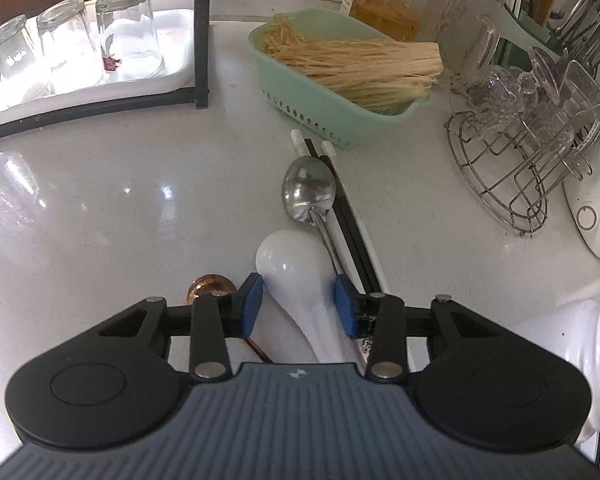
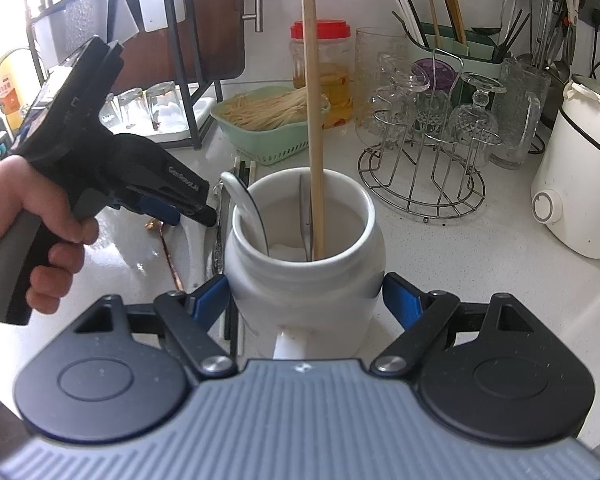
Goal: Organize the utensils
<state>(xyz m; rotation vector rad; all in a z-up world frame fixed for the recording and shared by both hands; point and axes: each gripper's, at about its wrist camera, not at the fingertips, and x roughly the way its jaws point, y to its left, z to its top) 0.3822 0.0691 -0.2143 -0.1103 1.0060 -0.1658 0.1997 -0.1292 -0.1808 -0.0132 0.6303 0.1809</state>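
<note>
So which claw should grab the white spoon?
Left. The left claw already straddles the white spoon on the counter, pads either side. The right claw looks busy gripping the white jar.

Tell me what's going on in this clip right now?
A person with a gripper in each hand is sorting loose utensils into a white ceramic jar. The right gripper brackets the jar's sides; whether it is pressing is unclear. The jar holds a wooden stick, a white spoon and a metal utensil. The left gripper is open around a white ceramic spoon on the counter, beside a metal spoon, chopsticks and a copper-coloured spoon.
</note>
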